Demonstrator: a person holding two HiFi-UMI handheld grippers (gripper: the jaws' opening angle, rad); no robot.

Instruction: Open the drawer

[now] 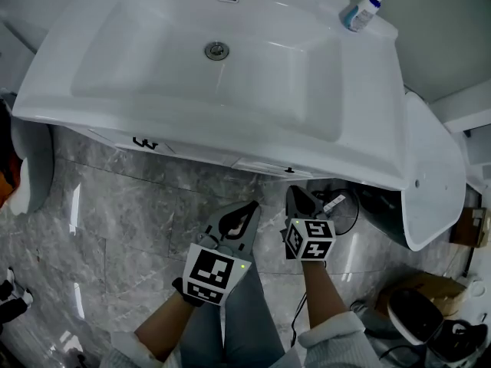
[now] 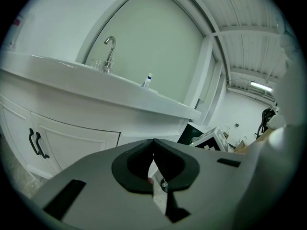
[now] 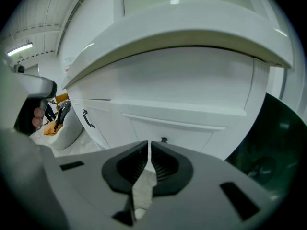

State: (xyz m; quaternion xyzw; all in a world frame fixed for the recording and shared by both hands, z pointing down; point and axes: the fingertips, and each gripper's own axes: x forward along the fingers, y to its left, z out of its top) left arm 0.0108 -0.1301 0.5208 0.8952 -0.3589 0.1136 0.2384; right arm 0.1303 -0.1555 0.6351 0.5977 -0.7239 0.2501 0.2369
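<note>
i'm holding the left tongs (image 1: 252, 205) and right tongs (image 1: 294, 193) pinched together, empty, facing the closed drawer (image 3: 184, 131).

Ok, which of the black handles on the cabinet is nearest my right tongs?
The small single knob on the drawer front, just beyond the right tongs. The longer curved pull handles sit farther left on the cabinet doors.
</note>
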